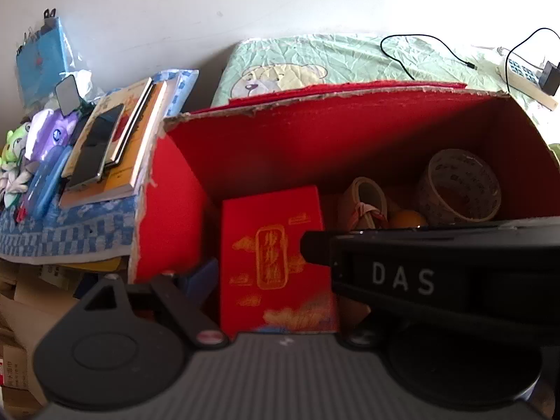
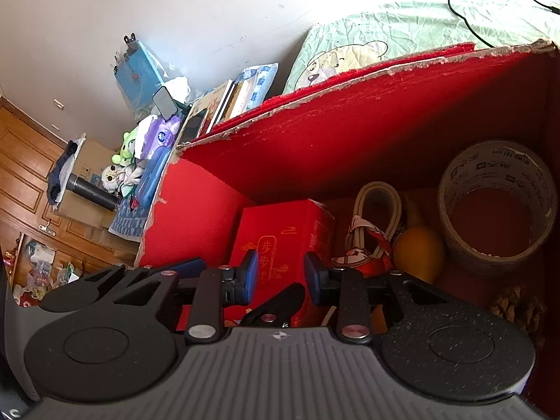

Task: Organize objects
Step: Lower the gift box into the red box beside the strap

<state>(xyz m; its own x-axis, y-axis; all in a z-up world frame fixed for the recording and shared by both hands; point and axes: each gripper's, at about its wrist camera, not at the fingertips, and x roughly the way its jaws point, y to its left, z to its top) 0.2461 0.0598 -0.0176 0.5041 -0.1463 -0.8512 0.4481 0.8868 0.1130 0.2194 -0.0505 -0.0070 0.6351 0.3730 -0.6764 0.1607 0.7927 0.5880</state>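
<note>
A big red cardboard box (image 1: 280,147) (image 2: 350,129) holds a small red gift box with gold print (image 1: 276,262) (image 2: 283,238), a coiled white cable (image 1: 367,203) (image 2: 378,217), a yellow-orange fruit (image 1: 407,218) (image 2: 420,252) and a tape roll (image 1: 458,185) (image 2: 497,203). My right gripper (image 2: 278,276) is open and empty over the gift box; its body, marked DAS (image 1: 437,276), crosses the left wrist view. In the left wrist view only my left gripper's left blue finger (image 1: 201,276) shows beside the gift box; the right one is hidden.
To the left of the box a blue checked cloth (image 1: 70,231) carries books (image 1: 122,147) (image 2: 224,101), a phone (image 1: 94,147), a small mirror (image 1: 68,92), wipes and plush toys (image 1: 14,161) (image 2: 126,150). A green bear-print pillow (image 1: 315,63) and a power strip (image 1: 521,73) lie behind.
</note>
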